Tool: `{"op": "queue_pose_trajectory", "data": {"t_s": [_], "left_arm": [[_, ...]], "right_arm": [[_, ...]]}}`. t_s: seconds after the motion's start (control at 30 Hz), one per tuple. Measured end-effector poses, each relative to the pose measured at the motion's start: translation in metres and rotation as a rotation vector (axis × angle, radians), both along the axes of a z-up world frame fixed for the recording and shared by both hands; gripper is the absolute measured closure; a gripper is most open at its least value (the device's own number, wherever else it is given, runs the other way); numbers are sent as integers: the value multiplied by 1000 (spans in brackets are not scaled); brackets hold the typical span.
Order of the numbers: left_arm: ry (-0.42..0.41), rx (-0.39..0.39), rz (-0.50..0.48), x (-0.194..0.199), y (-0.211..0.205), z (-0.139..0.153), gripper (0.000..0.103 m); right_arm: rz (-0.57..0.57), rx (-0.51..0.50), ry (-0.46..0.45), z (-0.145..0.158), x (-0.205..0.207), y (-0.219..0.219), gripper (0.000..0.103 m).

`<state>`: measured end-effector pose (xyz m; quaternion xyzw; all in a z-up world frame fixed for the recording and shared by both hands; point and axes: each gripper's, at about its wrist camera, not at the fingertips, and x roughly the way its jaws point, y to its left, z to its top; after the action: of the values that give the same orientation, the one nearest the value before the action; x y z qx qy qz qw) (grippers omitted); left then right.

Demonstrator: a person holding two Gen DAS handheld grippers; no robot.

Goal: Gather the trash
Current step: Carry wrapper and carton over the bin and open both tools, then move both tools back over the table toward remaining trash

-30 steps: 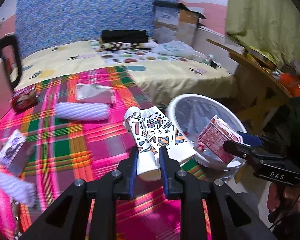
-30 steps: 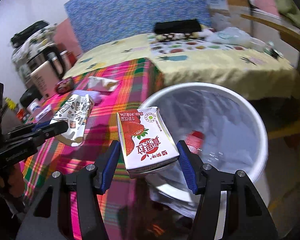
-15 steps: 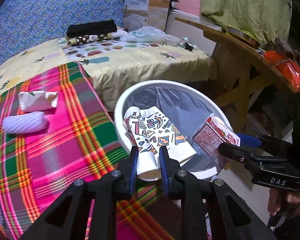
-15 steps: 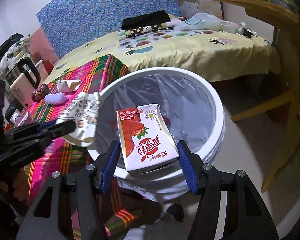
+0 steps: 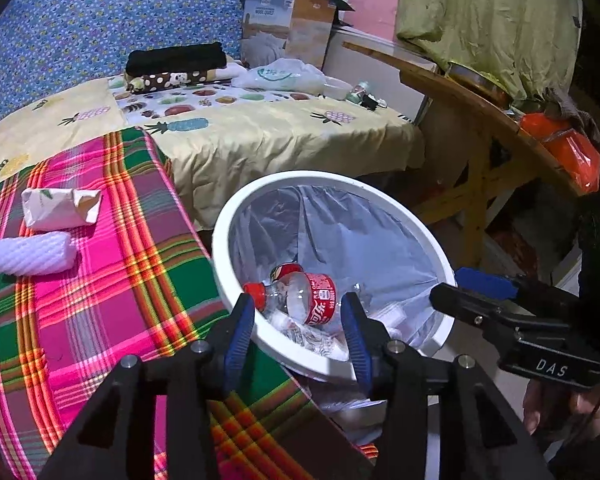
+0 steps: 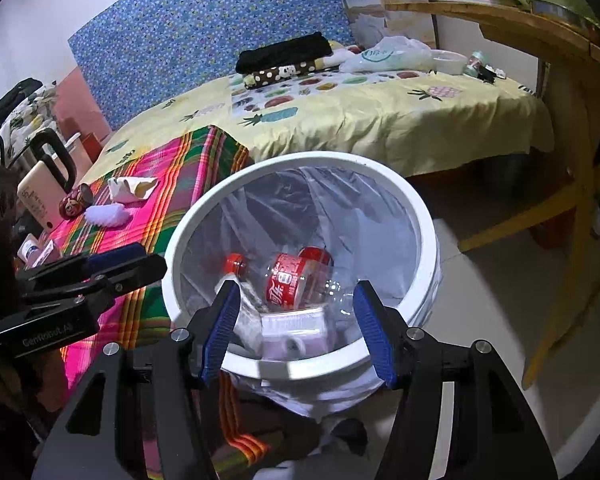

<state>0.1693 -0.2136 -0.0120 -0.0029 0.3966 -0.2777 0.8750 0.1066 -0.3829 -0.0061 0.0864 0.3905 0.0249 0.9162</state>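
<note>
Both grippers (image 5: 298, 320) (image 6: 296, 320) over the bin (image 6: 424, 216) (fingers apart, empty)

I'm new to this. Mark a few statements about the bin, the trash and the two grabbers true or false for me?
1. The white round bin has a plastic liner. True.
2. A red-labelled clear plastic bottle lies inside. True.
3. The bin stands on the plaid cloth. False: beside it, on the floor.
4. The right gripper holds a carton. False: nothing is between its fingers.
5. The left gripper is opening, holding nothing. True.
</note>
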Motion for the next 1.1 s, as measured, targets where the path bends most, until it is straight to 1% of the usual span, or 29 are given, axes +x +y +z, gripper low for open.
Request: {"op": "queue_pose_trajectory", "data": {"t_s": [0.2, 0.4, 0.67, 0.77, 1.1], "left_arm": [[-2, -10, 50, -7, 19, 4, 56], [-21, 11, 126, -19, 44, 11, 56], [-64, 47, 214, -44, 82, 14, 56], [-71, 58, 262, -53, 99, 13, 56], [-58, 72, 401, -73, 155, 2, 56]], "right_arm": [[20, 15, -28, 8, -6, 9, 43], [77, 11, -51, 14, -11, 30, 43], [179, 12, -40, 15, -18, 66, 43], [218, 12, -38, 15, -20, 82, 43], [326, 3, -18, 10, -21, 127, 43]]}}
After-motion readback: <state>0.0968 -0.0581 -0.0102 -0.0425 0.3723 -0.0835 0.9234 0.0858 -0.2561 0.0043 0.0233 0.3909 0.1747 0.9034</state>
